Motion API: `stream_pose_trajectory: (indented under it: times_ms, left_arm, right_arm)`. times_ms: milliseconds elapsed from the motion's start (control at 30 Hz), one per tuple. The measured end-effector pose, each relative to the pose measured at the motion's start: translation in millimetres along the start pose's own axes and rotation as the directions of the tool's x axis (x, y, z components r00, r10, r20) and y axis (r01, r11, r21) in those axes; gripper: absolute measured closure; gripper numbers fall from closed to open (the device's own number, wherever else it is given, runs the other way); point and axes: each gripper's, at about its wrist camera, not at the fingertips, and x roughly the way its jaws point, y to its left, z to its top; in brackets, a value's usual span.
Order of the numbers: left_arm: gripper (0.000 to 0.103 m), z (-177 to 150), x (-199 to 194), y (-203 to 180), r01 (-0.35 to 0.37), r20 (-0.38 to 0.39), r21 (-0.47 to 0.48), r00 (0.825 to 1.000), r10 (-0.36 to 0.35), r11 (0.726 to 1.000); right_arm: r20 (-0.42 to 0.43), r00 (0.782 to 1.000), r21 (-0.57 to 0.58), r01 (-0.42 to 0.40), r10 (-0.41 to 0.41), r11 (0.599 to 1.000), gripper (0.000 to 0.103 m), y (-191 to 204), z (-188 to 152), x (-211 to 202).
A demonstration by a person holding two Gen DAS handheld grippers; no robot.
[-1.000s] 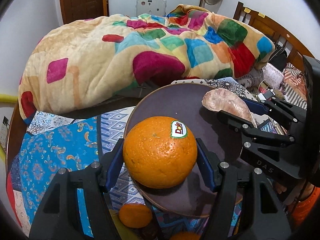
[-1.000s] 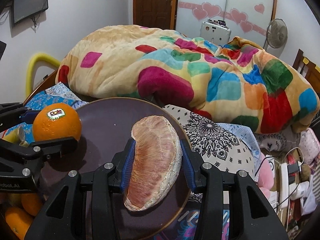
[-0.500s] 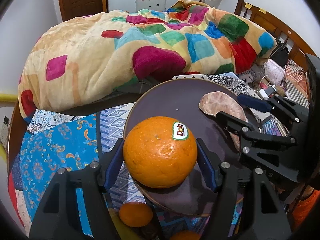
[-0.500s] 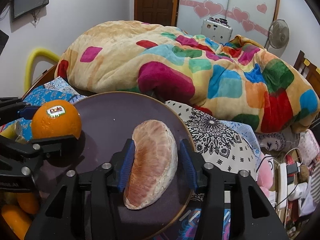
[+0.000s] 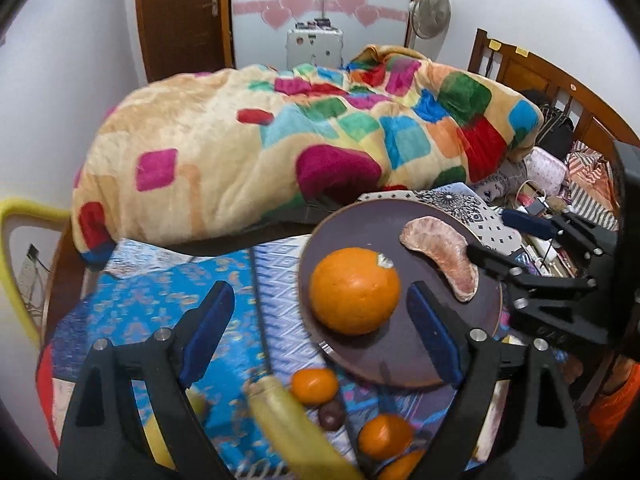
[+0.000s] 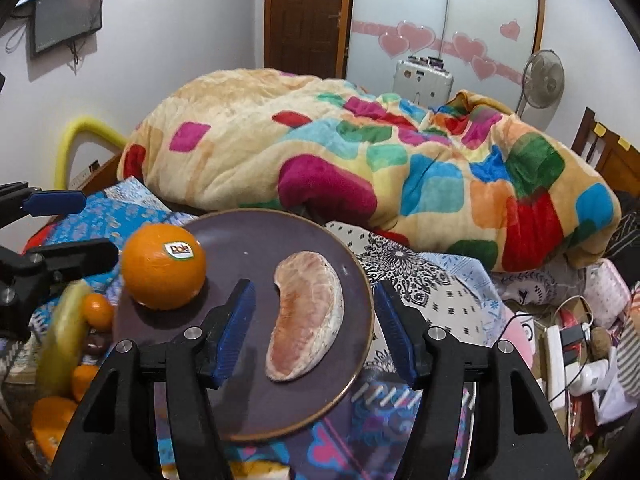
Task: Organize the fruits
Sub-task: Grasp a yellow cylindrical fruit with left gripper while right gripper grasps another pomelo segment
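Sitting on the left part of the dark purple plate (image 6: 256, 236): a large orange (image 6: 163, 266) with a Dole sticker (image 6: 179, 250) on top. To its right on the same plate, apart from it, a peeled pomelo segment (image 6: 306, 316), curved, pale pink, lying flat near the right rim.

Left gripper (image 5: 320, 330) spread wide, blue pads (image 5: 208, 332) well apart — holding nothing; orange (image 5: 354, 290) just inside the right pad, not touched by either. Right gripper (image 6: 316, 334) likewise wide open, empty, one pad on each side of the segment with clear gaps both ways. Seen from the left wrist, segment (image 5: 444, 256) at the far right of the plate (image 5: 360, 220), right gripper's black fingers just beside it.

Plate resting on a blue patterned cloth (image 5: 152, 304). Below and left of the plate, off it, on the cloth: a yellow banana (image 5: 292, 420), blurred; two small mandarins (image 5: 314, 386), one nearer (image 5: 384, 436); a small dark round fruit (image 5: 331, 416) between them — kind not clear. More orange fruit at the lower left edge of the right wrist view (image 6: 50, 420).

Behind everything, a bulky cream blanket (image 6: 360, 152) with coloured squares heaped on the bed. Farther back, a brown wooden door (image 6: 308, 16), a pale wardrobe with pink hearts (image 6: 416, 38), a standing fan (image 6: 544, 78). Clutter of cables and chargers at the right (image 6: 572, 340).
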Motion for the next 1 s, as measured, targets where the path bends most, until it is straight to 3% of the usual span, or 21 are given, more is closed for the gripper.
stream_pose_trajectory:
  times_ms: [233, 433, 533, 700, 833, 1000]
  left_arm:
    - [0.014, -18, -40, 29, -0.029, 0.031, -0.027, 0.999, 0.029, 0.999]
    - [0.012, -45, -57, 60, -0.084, 0.021, -0.042, 0.996, 0.085, 0.996]
    - [0.012, -63, -52, 80, -0.112, -0.016, -0.059, 0.994, 0.111, 0.992]
    - [0.012, -89, -35, 110, -0.105, -0.077, -0.11, 0.992, 0.096, 0.988]
    - [0.012, -108, -21, 118, -0.107, -0.107, -0.093, 0.989, 0.097, 0.99]
    - [0.012, -129, -6, 117, -0.052, -0.138, -0.085, 0.99, 0.04, 0.995]
  right_arm:
    - [0.072, 0.997, -0.015, 0.009, -0.008, 1.0, 0.043, 15, -2, -40]
    - [0.088, 0.996, -0.013, 0.013, -0.011, 1.0, 0.04, 27, -11, -50]
    - [0.088, 0.996, -0.016, 0.013, -0.012, 1.0, 0.04, 33, -17, -49]
    - [0.067, 0.998, -0.004, 0.02, -0.019, 1.0, 0.04, 35, -32, -42]
    - [0.036, 0.999, 0.011, 0.025, -0.025, 1.0, 0.04, 34, -47, -37]
    - [0.01, 1.0, 0.003, 0.03, -0.03, 1.0, 0.036, 40, -68, -40]
